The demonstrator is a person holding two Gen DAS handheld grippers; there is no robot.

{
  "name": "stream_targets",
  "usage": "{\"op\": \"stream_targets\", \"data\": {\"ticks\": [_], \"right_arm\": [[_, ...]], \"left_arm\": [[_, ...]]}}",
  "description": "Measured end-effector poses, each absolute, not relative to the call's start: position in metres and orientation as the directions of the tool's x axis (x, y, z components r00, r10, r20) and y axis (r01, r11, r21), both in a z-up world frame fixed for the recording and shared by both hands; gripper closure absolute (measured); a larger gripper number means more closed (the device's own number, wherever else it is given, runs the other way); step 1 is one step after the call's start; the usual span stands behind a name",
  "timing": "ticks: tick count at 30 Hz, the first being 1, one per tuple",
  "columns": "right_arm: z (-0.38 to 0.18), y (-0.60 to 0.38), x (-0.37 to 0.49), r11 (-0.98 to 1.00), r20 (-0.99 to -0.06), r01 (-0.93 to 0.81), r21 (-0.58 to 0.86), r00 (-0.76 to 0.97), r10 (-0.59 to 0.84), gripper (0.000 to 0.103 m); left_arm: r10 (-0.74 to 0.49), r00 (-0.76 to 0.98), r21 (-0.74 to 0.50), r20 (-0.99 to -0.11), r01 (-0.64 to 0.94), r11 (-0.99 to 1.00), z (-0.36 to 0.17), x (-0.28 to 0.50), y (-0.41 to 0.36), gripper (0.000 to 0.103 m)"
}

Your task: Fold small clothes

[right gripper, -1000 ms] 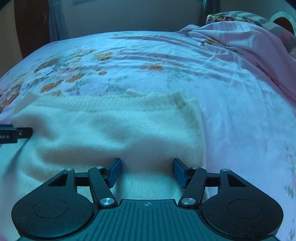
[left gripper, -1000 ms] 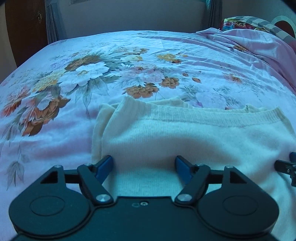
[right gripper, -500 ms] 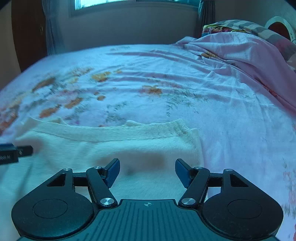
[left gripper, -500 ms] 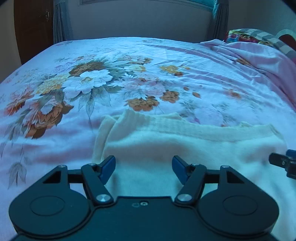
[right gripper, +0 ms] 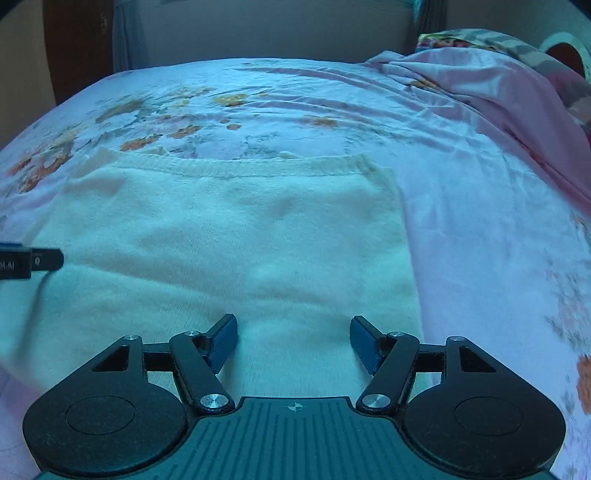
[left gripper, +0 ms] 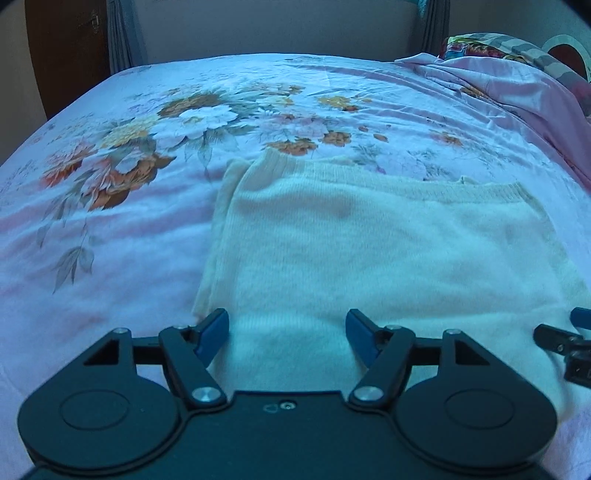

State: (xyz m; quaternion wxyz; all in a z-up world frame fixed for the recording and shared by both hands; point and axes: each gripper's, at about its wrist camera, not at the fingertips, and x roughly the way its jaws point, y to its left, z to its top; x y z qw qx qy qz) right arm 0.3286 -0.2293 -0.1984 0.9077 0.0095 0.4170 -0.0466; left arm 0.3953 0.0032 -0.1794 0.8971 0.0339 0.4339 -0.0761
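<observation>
A cream knitted garment lies flat on the floral bed sheet, its ribbed hem at the far side. Along its left edge a lower layer peeks out. My left gripper hovers over the garment's near left part. Its jaws are opening and the blue pads press on nothing. My right gripper stands open over the near right part, also holding nothing. Each gripper's tip shows in the other view: the right gripper and the left gripper.
A rumpled pink quilt and a patterned pillow are heaped at the far right of the bed. A wall with curtains and a dark wooden door stand behind. Bare sheet lies to the garment's left and right.
Both grippers have drawn back over the garment, so more of it shows ahead of the fingers. The garment lies as before and both pairs of jaws stay apart.
</observation>
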Motion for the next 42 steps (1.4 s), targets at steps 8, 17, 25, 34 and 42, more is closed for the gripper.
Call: {"op": "stream_targets", "data": {"ticks": [8,17,25,34,42], "right_arm": [[-0.197,-0.231,0.296,0.994,-0.776,0.112,-0.002,0.627,-0.073,0.037],[-0.198,-0.229,0.276,0.993,-0.773,0.122,-0.008,0.629,-0.083,0.037],[-0.179,-0.232,0.265,0.988,-0.734,0.136,0.066,0.678,-0.044,0.037],[-0.174,-0.231,0.284,0.984,-0.715,0.131,0.118,0.699,-0.007,0.037],[-0.179,-0.218,0.300,0.985,-0.715,0.096,0.144,0.698,0.036,0.037]], "left_arm": [[-0.094,0.606,0.012,-0.790,0.169,0.986,-0.177,0.369,0.010,0.035],[-0.091,0.586,-0.004,-0.805,0.148,0.989,-0.178,0.358,0.024,0.029],[-0.124,0.592,-0.057,-0.797,0.131,0.990,-0.171,0.350,0.039,0.025],[-0.158,0.570,-0.142,-0.806,0.073,0.987,-0.165,0.386,0.065,0.019],[-0.254,0.537,-0.269,-0.805,0.052,0.962,-0.187,0.413,0.076,0.035]]}}
